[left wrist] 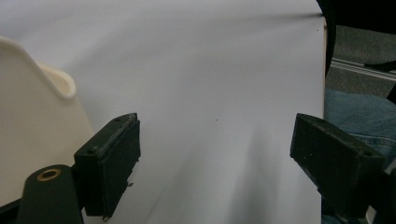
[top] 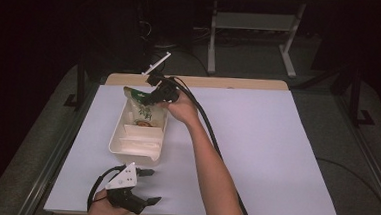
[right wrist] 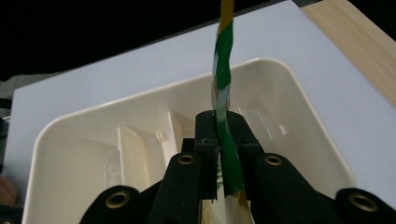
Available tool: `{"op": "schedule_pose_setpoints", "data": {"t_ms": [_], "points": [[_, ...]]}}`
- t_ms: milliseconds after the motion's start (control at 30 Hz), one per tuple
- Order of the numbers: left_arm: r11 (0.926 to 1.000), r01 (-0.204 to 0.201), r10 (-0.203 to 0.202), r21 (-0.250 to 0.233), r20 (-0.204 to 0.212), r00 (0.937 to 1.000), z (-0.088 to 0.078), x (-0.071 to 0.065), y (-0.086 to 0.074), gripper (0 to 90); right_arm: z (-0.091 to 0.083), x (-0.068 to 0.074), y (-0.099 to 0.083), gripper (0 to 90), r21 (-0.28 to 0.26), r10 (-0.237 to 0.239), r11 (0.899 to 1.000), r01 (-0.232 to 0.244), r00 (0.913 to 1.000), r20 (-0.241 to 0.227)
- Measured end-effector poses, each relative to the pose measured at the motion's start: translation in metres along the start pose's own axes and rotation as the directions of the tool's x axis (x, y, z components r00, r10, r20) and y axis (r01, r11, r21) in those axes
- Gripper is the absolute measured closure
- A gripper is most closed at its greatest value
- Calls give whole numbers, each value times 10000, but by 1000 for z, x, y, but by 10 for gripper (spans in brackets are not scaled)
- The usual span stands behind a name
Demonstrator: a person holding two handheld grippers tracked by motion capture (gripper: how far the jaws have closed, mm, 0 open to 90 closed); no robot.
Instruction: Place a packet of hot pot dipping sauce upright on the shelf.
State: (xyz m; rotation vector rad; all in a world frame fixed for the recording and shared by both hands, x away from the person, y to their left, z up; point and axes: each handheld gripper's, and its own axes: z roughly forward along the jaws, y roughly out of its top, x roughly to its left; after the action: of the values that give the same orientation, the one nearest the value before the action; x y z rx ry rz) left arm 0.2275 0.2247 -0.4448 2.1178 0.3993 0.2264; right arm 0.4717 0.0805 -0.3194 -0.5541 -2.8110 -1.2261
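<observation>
One green-and-white snack bag (top: 143,107) hangs over the far end of one cream divided tray (top: 118,145), its lower part hidden inside; the right gripper (right wrist: 223,140) pinches its top edge, while the left gripper (top: 146,187) rests wide open, empty, near the table's (top: 275,158) near-left corner.

The bag (top: 145,109) sits in the far end of the box (top: 117,142), which is on the table (top: 266,142).
</observation>
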Motion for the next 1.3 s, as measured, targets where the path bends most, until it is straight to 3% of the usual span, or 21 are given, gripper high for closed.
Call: {"op": "schedule_pose_setpoints", "data": {"t_ms": [667,1300], "points": [[10000,-23,23,26,23,10000,1,0,0,156,-14,-1,-9,635,9,286,9996,-286,9995,108],[10000,26,-26,1,12,10000,1,0,0,156,-39,-8,-27,579,-217,750,9970,-742,9963,410]]}}
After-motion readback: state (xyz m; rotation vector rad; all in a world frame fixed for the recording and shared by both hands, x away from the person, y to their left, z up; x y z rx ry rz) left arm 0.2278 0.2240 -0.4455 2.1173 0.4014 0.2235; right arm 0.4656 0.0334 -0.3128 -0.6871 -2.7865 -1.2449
